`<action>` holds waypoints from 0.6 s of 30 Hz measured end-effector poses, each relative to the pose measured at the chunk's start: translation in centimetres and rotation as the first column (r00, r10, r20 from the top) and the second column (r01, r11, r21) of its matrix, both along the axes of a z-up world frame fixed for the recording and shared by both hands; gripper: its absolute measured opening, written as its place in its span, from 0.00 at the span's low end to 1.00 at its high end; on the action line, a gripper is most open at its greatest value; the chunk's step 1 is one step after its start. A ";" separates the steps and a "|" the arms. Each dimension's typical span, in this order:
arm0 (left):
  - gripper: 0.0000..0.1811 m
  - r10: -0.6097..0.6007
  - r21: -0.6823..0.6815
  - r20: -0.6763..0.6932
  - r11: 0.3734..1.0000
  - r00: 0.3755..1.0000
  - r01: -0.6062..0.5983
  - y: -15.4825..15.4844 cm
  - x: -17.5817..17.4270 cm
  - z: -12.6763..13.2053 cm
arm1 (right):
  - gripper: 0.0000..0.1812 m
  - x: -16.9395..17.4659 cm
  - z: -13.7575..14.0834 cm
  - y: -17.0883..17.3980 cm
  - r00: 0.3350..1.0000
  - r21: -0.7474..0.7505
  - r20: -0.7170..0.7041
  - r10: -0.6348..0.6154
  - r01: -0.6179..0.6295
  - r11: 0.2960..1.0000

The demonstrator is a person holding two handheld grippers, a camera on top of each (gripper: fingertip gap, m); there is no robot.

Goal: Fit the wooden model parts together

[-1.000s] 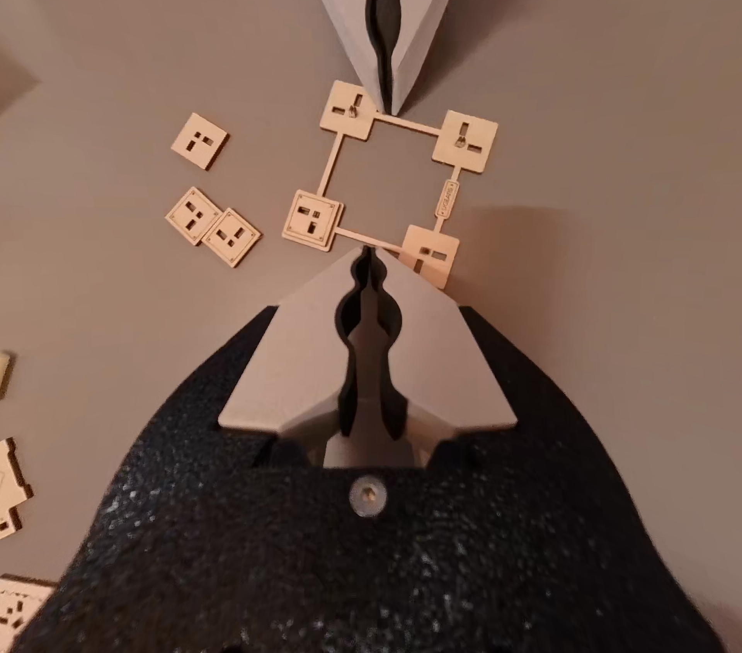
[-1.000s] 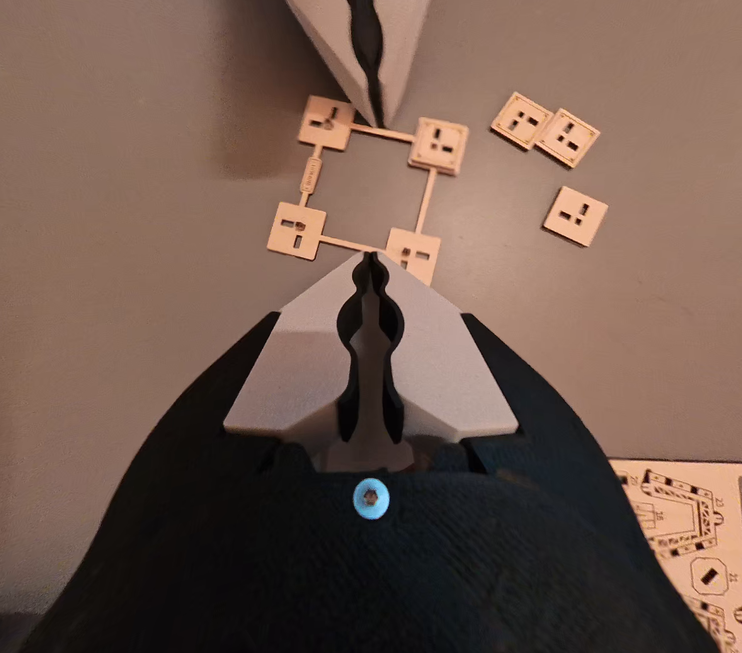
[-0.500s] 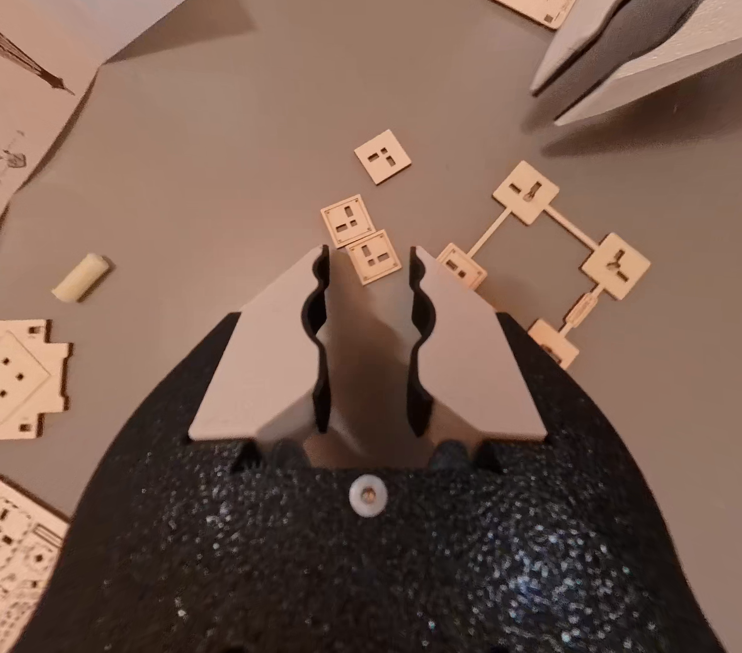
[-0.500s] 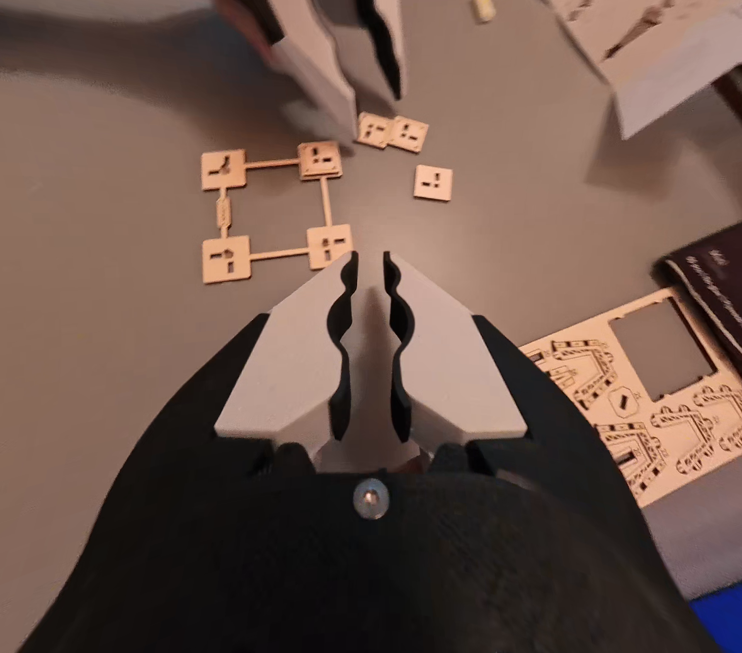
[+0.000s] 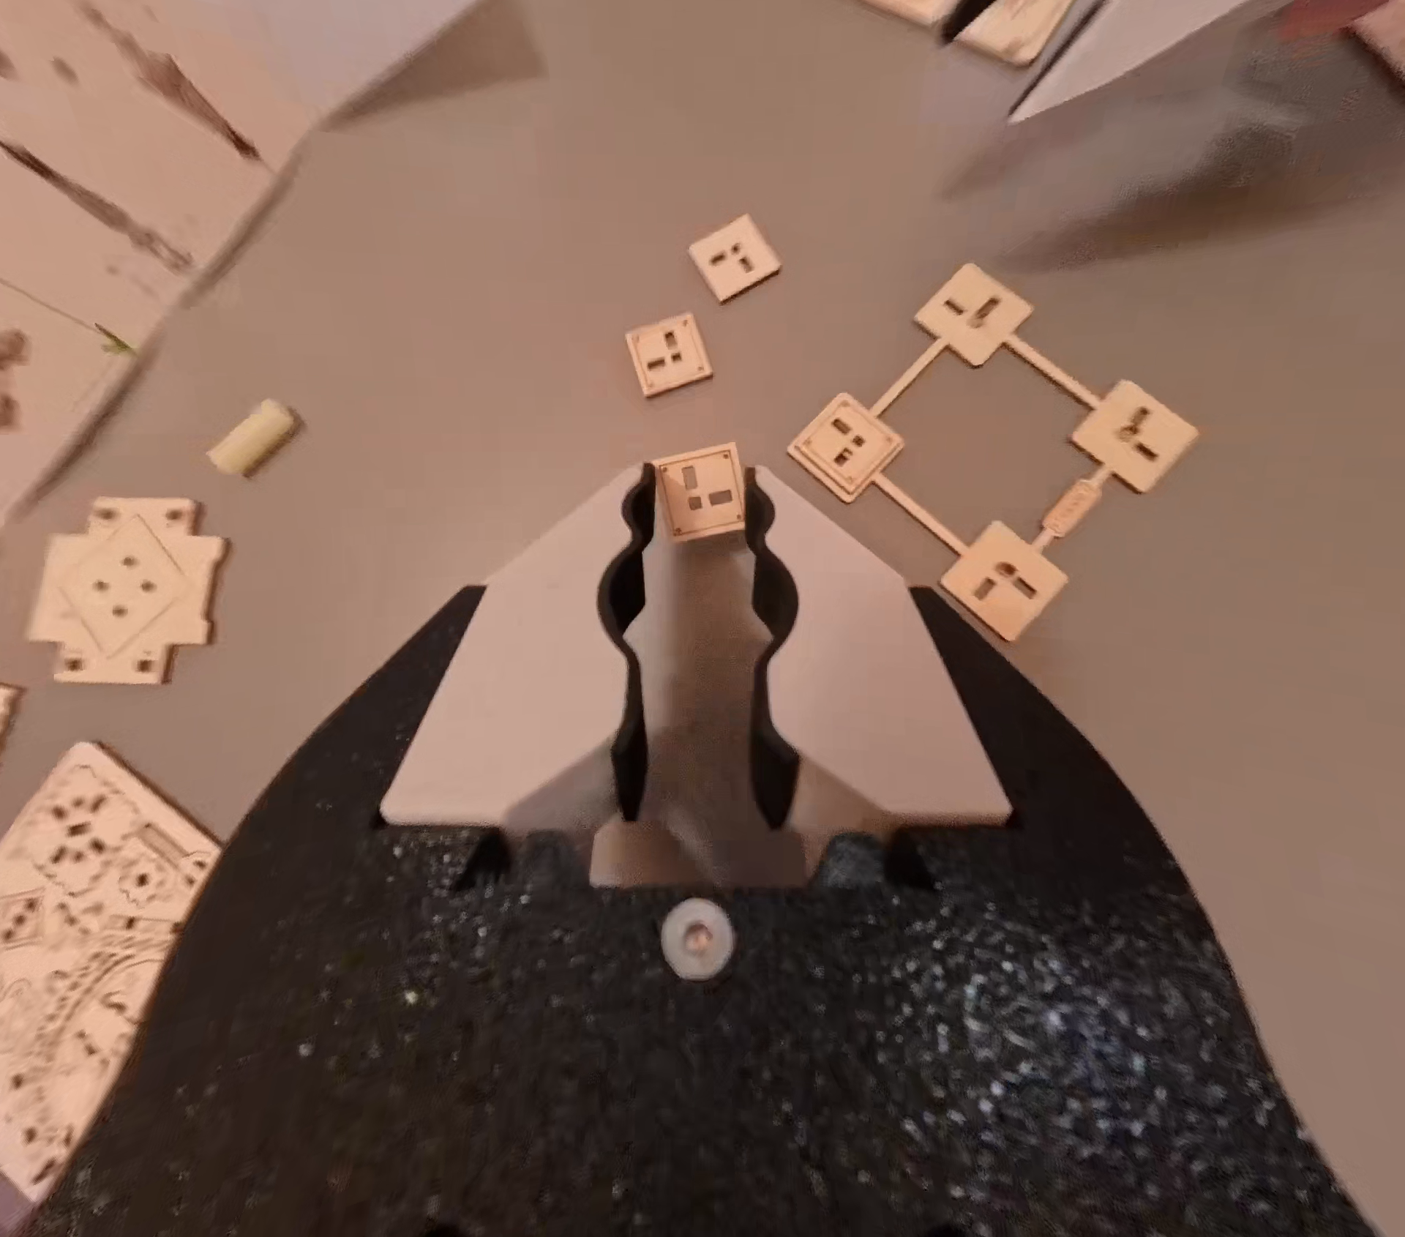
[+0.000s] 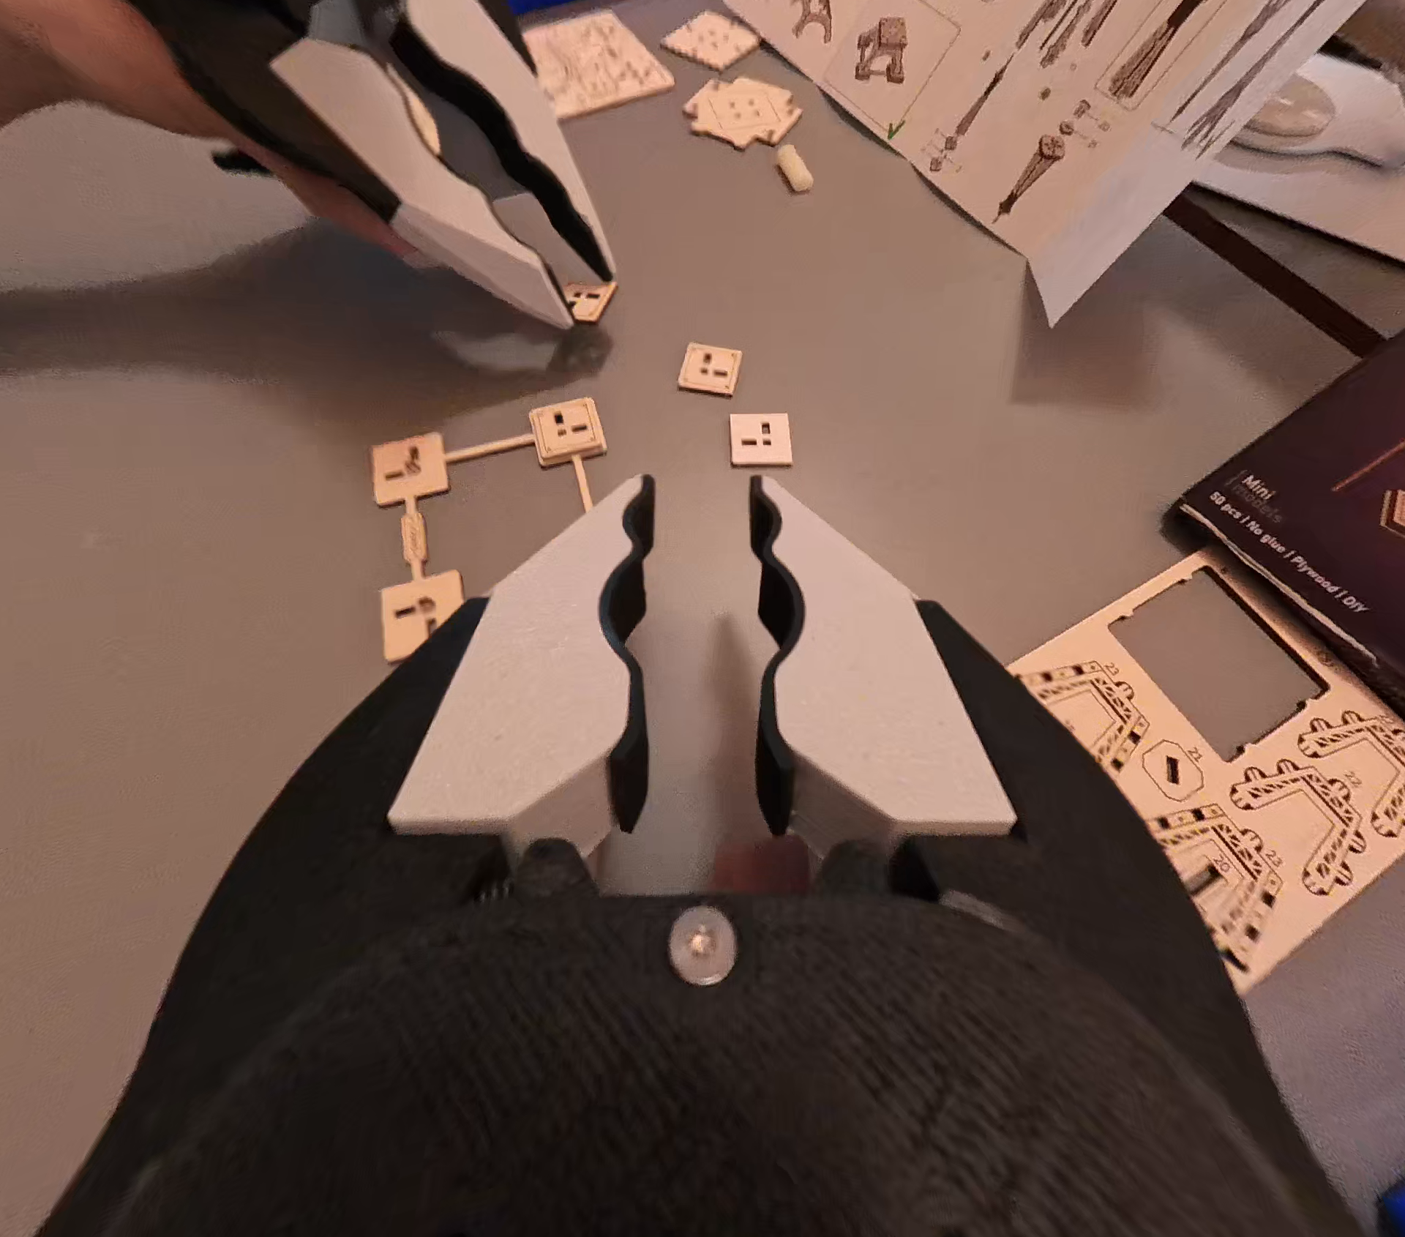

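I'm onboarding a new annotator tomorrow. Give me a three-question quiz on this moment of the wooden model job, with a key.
1. True or false: the right gripper grips a tile.
2. What sits between the left gripper's fingers?
A. the peg
B. a square tile
C. the frame
3. How many loose tiles lie on the table, apart from the one at the left gripper and those on the frame?

Key: 1. false, its fingers are apart and empty. 2. B. 3. two: the bordered tile and the plain tile.
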State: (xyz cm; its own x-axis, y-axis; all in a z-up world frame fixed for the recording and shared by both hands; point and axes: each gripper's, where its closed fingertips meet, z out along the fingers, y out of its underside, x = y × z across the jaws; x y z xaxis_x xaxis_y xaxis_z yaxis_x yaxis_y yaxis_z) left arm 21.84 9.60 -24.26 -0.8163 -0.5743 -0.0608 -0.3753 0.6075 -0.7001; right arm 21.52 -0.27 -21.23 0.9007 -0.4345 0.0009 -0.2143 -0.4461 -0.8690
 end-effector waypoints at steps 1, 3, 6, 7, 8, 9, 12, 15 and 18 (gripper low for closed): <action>0.11 -0.018 -0.025 0.074 0.999 0.997 0.020 0.0 -0.4 1.2 | 0.15 -0.2 0.6 0.3 1.000 0.045 -0.016 -0.003 0.003 0.999; 0.11 -0.091 -0.051 0.249 0.993 0.964 0.107 -0.9 -2.1 3.8 | 0.20 -1.2 2.0 1.3 0.993 0.204 -0.120 0.009 0.016 0.979; 0.11 -0.204 0.000 0.482 0.973 0.852 0.233 -2.7 -5.7 7.2 | 0.23 -4.4 4.1 3.4 0.953 0.406 -0.281 0.115 0.010 0.914; 0.11 -0.243 0.041 0.530 0.964 0.812 0.262 -3.1 -6.8 7.9 | 0.26 -5.4 4.4 3.8 0.947 0.416 -0.290 0.137 -0.005 0.909; 0.11 -0.272 0.084 0.566 0.958 0.778 0.274 -3.4 -7.7 8.4 | 0.29 -6.5 4.7 4.2 0.942 0.424 -0.294 0.164 -0.026 0.905; 0.11 -0.298 0.121 0.587 0.952 0.753 0.282 -3.5 -8.5 8.8 | 0.28 -7.3 5.1 4.3 0.934 0.437 -0.307 0.180 -0.029 0.899; 0.11 -0.360 0.151 0.619 0.927 0.698 0.344 -4.5 -11.1 9.9 | 0.20 -9.7 7.4 5.0 0.897 0.552 -0.337 0.285 -0.056 0.832; 0.11 -0.396 0.184 0.635 0.911 0.663 0.369 -4.9 -12.5 10.6 | 0.10 -11.8 7.9 5.7 0.863 0.558 -0.346 0.367 -0.126 0.821; 0.11 -0.414 0.216 0.665 0.903 0.622 0.371 -5.0 -13.0 11.4 | 0.04 -12.9 8.8 6.3 0.854 0.561 -0.317 0.413 -0.182 0.808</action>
State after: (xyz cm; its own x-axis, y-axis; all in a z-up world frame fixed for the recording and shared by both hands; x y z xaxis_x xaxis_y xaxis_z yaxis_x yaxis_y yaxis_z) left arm 8.79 4.57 -12.87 -0.6785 -0.1876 -0.7103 0.4750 0.6255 -0.6189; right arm 8.67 6.00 -12.44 0.8487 0.0204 -0.5285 -0.5254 -0.0827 -0.8469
